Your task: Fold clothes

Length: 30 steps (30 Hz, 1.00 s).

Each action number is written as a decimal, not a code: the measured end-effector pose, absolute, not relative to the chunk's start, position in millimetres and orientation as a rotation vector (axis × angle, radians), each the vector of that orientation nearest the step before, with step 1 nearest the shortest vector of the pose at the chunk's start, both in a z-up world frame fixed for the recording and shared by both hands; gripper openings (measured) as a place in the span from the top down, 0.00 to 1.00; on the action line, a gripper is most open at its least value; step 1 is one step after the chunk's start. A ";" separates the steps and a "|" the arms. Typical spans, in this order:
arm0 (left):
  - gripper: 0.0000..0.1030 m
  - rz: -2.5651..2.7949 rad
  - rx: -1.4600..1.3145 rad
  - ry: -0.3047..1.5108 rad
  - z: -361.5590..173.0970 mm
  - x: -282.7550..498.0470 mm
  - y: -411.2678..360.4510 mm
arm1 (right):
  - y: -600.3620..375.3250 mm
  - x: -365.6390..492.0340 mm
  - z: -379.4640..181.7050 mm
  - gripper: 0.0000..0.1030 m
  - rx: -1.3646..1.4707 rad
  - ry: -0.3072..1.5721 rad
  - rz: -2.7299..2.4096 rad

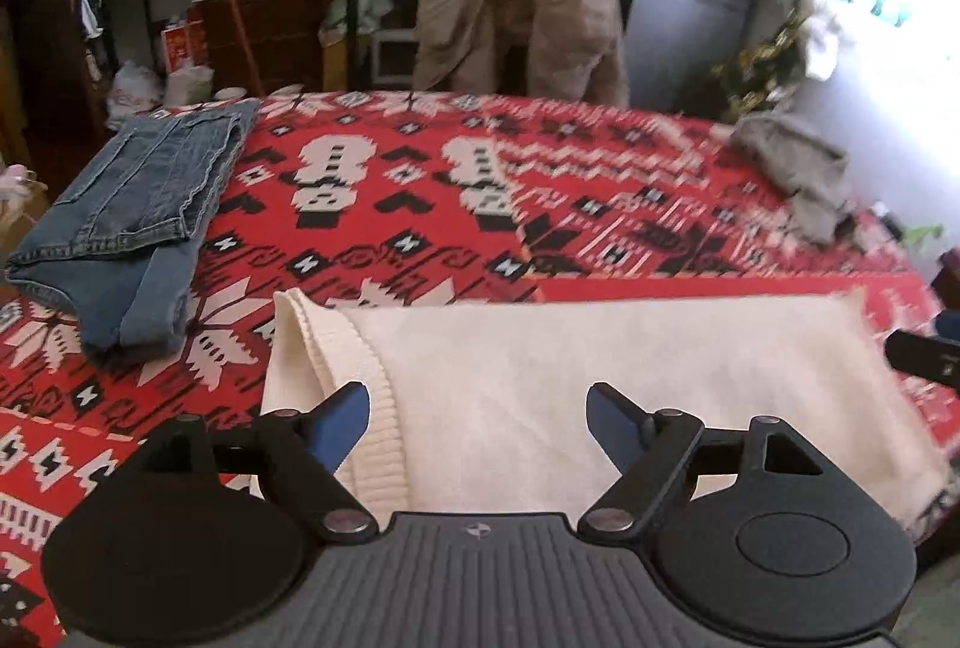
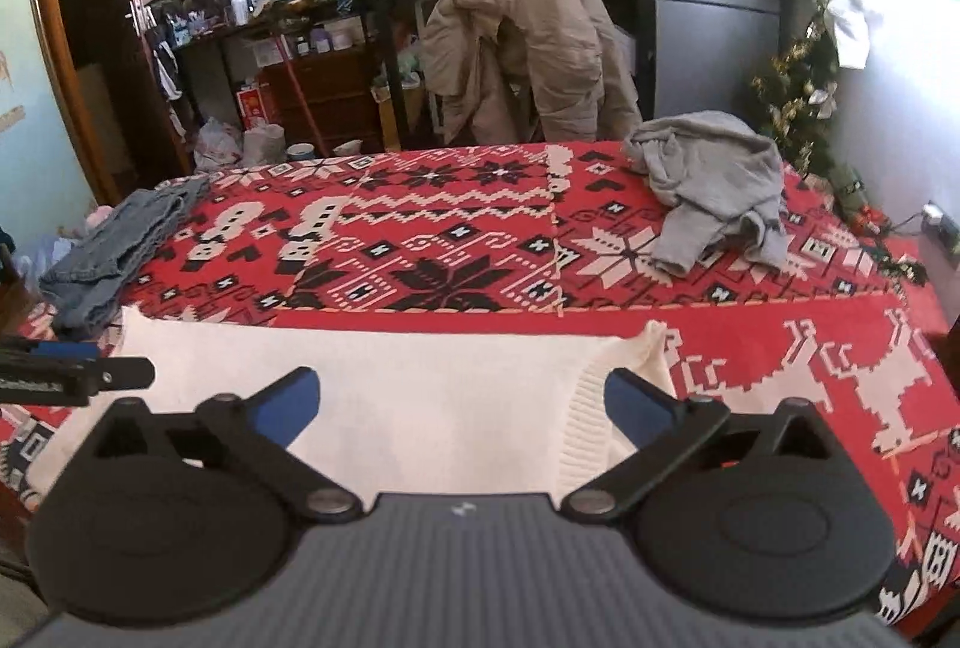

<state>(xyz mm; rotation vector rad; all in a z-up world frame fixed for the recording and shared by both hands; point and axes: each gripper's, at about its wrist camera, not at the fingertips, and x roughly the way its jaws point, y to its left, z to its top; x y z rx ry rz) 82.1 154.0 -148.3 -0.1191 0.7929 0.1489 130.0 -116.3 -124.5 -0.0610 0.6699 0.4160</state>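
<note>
**Already two pieces down, one heap to go**

Broadly, the surface was a bed or a tabletop, I could not tell which, covered by a red woven blanket (image 2: 456, 252) with white and black snowflake and zigzag figures, flat and stiff-looking, reaching every visible edge.

Next in size, the cream sweater (image 1: 600, 378) lay along the near edge as a wide, smooth rectangle. It was a soft fine knit with a ribbed band at each end, and its far edge ran nearly straight. By my judgement its fold was finished or very close to it, perhaps needing one more halving.

The folded jeans (image 1: 132, 204) sat at the far left corner, well apart from the sweater: heavy blue denim with stitched seams, squared into layers, apparently done.

The grey garment (image 2: 714, 186) was crumpled near the far right corner, limp jersey in loose folds with a cuff hanging out, and clearly not yet folded; I judged it the remaining work.

Smallest, the left tongs (image 1: 477, 423) and right tongs (image 2: 462, 405) hung just above the sweater's two ribbed ends, both spread wide with nothing between their blue pads.
</note>
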 end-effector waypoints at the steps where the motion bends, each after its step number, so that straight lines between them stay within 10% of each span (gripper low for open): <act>1: 0.20 0.153 -0.098 0.795 -148.4 83.2 151.4 | -112.8 129.5 -124.5 0.01 -0.084 0.665 0.396; 16: 0.17 0.137 -0.035 0.747 -131.4 111.2 132.9 | -85.8 144.1 -123.0 0.01 -0.304 0.683 0.177; 18: 0.36 0.173 -0.048 0.753 -129.6 118.5 132.7 | -84.3 151.4 -121.7 0.01 -0.267 0.721 0.190; 23: 0.46 0.109 -0.124 0.826 -134.6 138.1 133.9 | -79.6 161.9 -117.4 0.03 -0.201 0.696 0.266; 27: 0.98 0.056 -0.247 0.843 -145.5 152.1 140.5 | -69.1 169.6 -118.7 0.22 -0.184 0.695 0.327; 30: 1.00 0.017 -0.327 0.831 -151.3 160.2 144.1 | -57.0 178.7 -128.2 0.63 -0.195 0.726 0.359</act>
